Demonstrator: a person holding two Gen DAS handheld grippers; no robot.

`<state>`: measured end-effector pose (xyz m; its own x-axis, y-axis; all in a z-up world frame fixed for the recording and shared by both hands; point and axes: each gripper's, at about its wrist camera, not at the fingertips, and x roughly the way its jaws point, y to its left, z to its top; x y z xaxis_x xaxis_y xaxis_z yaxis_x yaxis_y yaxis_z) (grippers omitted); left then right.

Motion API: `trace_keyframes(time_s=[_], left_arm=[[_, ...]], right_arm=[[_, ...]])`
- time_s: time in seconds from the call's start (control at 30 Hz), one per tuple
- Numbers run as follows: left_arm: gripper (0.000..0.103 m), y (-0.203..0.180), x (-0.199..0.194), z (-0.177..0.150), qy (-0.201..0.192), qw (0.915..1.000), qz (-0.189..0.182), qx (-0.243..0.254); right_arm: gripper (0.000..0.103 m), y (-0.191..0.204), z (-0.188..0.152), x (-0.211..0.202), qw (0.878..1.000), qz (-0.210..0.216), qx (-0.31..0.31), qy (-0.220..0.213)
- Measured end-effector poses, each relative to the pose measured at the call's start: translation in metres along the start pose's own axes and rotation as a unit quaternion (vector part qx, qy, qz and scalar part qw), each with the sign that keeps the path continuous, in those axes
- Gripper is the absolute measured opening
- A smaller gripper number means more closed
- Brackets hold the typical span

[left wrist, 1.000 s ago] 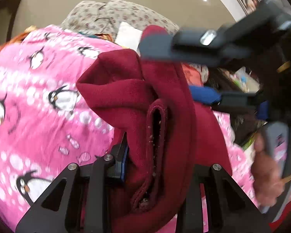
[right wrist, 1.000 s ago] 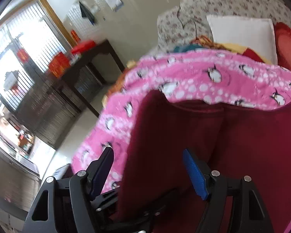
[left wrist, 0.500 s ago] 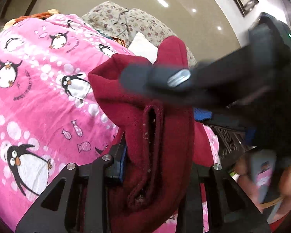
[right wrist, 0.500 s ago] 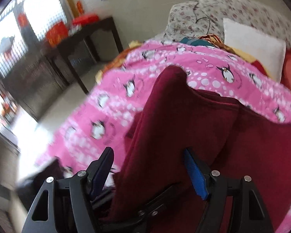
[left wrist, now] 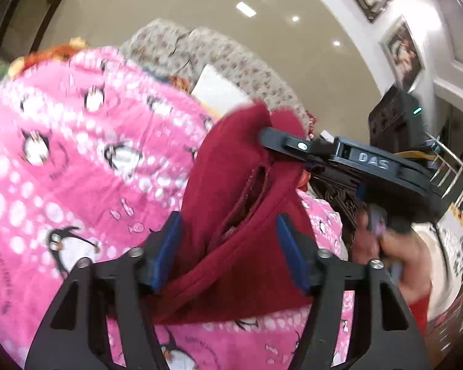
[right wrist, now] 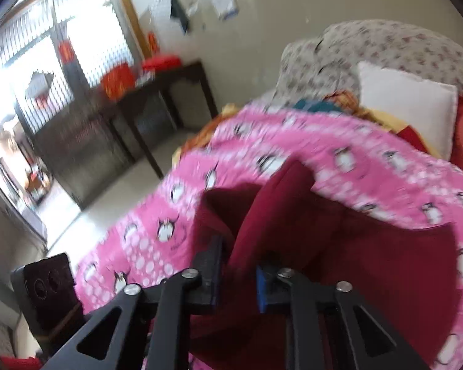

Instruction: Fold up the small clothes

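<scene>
A soft, floppy maroon fleece garment (left wrist: 231, 203) hangs above the pink penguin blanket (left wrist: 61, 169). The right gripper (right wrist: 237, 274) pinches its fold; the left gripper (left wrist: 228, 256) is opening around it. Hemmed edges probably grip best.

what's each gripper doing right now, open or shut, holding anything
left gripper: jaws opening, maroon garment between them, pads off it.
right gripper: shut on the maroon garment.

I can't see the garment's (right wrist: 370, 265) lower part, cut off below; my right hand (left wrist: 395, 256) and the blanket (right wrist: 370, 160) smear with blur.
</scene>
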<state>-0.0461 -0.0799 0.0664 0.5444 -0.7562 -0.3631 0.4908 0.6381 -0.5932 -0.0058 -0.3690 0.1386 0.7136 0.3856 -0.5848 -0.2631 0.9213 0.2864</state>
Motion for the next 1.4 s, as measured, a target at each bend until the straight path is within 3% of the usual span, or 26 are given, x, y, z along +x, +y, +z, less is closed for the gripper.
trace_keyframes(time_s=[0.1,0.2,0.33,0.4,0.43,0.53,0.7,0.83,0.97,1.13,1.23,1.33,1.4], left_arm=[[0.077,-0.014,-0.019,-0.001,-0.031,0.9988,0.011,0.035],[0.077,-0.024,0.0,-0.002,-0.003,0.998,0.016,0.062],[0.077,-0.019,0.042,-0.01,0.043,0.9965,0.034,0.063],[0.077,-0.013,0.048,-0.016,0.053,0.9957,0.046,0.06],[0.077,-0.01,0.047,-0.018,0.057,0.9957,0.047,0.056],[0.077,0.002,0.03,-0.017,0.052,0.9974,0.04,0.031],[0.077,0.033,-0.016,-0.006,0.003,0.9972,0.075,-0.001],[0.077,0.068,-0.038,0.002,0.003,0.9942,0.099,-0.041],[0.077,0.087,-0.04,-0.003,0.014,0.9937,0.098,-0.053],[0.077,0.096,-0.029,-0.017,0.037,0.9943,0.072,-0.069],[0.077,0.096,-0.037,-0.019,0.026,0.9947,0.075,-0.065],[0.077,0.106,-0.051,-0.018,0.003,0.9935,0.077,-0.084],[0.077,0.112,-0.057,-0.018,-0.007,0.9922,0.077,-0.097]], right_arm=[[0.008,-0.041,-0.007,-0.019,0.999,0.001,0.045,-0.012],[0.008,-0.056,-0.023,-0.016,0.997,0.038,0.073,-0.007],[0.015,-0.049,-0.039,0.003,0.994,0.075,0.084,0.01],[0.04,-0.044,-0.04,0.015,0.987,0.109,0.116,0.01],[0.043,-0.039,-0.038,0.019,0.985,0.123,0.123,0.008],[0.044,-0.008,-0.02,0.046,0.984,0.136,0.111,0.016],[0.046,0.025,0.013,0.098,0.971,0.193,0.137,0.03],[0.047,0.042,0.023,0.106,0.981,0.147,0.119,0.034],[0.058,0.068,0.011,0.119,0.993,0.05,0.048,0.092],[0.06,0.09,-0.002,0.167,0.986,-0.045,-0.016,0.162],[0.064,0.094,-0.007,0.194,0.979,-0.081,-0.04,0.181],[0.075,0.093,-0.014,0.218,0.972,-0.104,-0.053,0.204],[0.076,0.09,-0.019,0.223,0.971,-0.113,-0.068,0.198]])
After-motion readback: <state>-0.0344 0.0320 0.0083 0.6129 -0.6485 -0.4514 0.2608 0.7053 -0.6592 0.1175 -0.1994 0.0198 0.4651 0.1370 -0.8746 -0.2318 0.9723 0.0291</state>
